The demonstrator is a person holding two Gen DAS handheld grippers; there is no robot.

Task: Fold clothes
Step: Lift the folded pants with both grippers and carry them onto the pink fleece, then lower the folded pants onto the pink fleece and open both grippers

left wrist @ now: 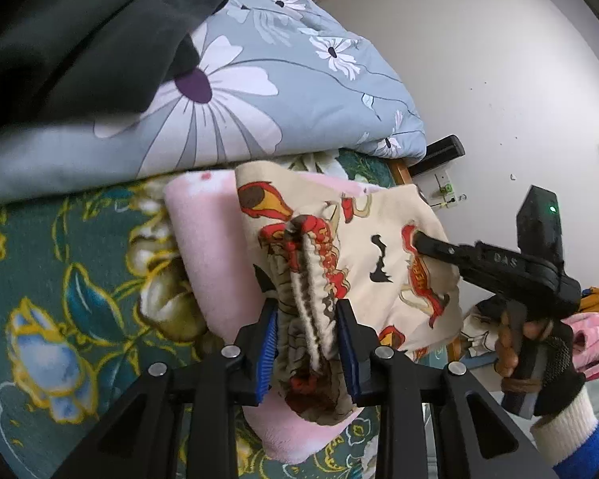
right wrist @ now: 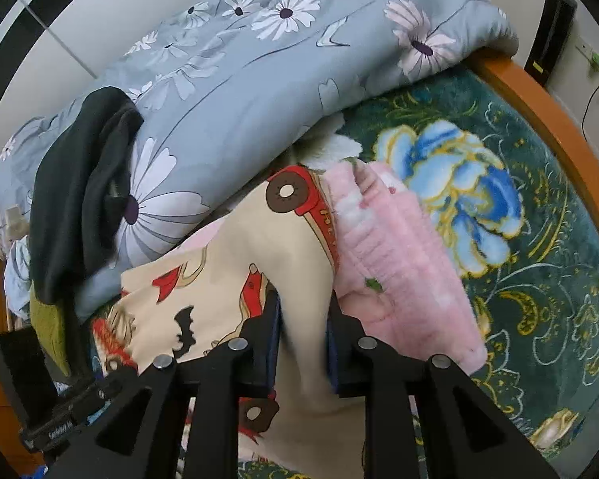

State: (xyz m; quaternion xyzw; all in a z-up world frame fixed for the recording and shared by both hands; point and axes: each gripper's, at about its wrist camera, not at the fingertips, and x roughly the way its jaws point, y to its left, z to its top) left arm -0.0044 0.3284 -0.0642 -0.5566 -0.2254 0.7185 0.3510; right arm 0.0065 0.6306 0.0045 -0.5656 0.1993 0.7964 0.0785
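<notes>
A cream garment printed with red cars and black bats (left wrist: pixel 383 247) lies over a folded pink fleece piece (left wrist: pixel 211 247) on the bed. My left gripper (left wrist: pixel 305 311) is shut on the garment's gathered waistband. My right gripper (right wrist: pixel 302 303) is shut on a cream fold of the same garment (right wrist: pixel 235 255), next to the pink fleece (right wrist: pixel 399 263). In the left wrist view the right gripper (left wrist: pixel 423 239) shows at the right, its tip on the cloth, held by a gloved hand (left wrist: pixel 539 351).
A green flowered blanket (right wrist: pixel 539 215) covers the bed. A grey-blue daisy duvet (left wrist: pixel 259 80) is heaped behind, with a black garment (right wrist: pixel 80 183) on it. The wooden bed frame (right wrist: pixel 547 111) runs along the edge. More clothes (left wrist: pixel 595 319) lie beyond the bed.
</notes>
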